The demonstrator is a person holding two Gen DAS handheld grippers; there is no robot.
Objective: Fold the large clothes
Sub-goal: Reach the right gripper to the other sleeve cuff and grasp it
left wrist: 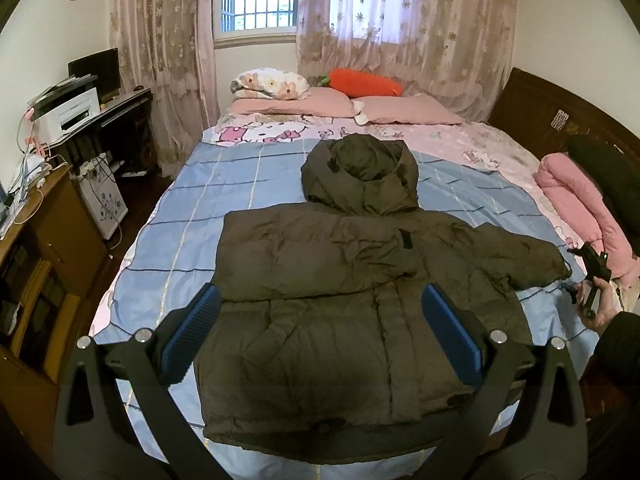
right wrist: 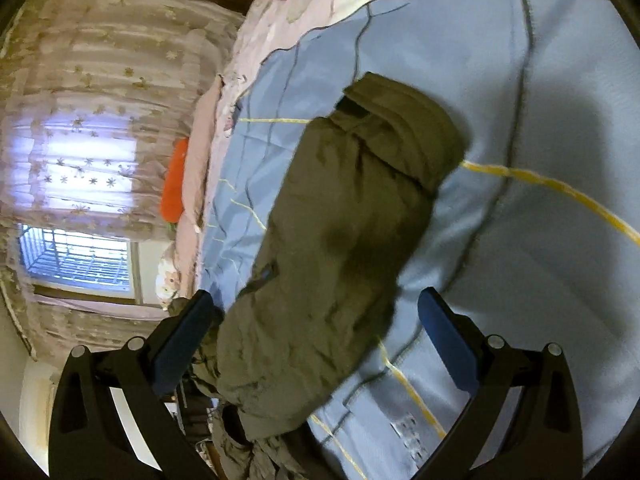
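both pairs of jaws are held wide apart with nothing clamped between them: the left gripper (left wrist: 320, 328) is poised above the lower body of the olive puffer jacket (left wrist: 360, 280), which is spread flat on the blue checked bedspread (left wrist: 180, 216) with its hood (left wrist: 360, 172) laid out beyond the fingertips. one sleeve (right wrist: 344, 240) of the jacket is seen running forward between and past the blue pads (right wrist: 448, 344) of the right gripper (right wrist: 316, 332), its cuff lying on the bedspread ahead. the right gripper is also seen at the far right edge of the left view, held in a hand (left wrist: 600, 308).
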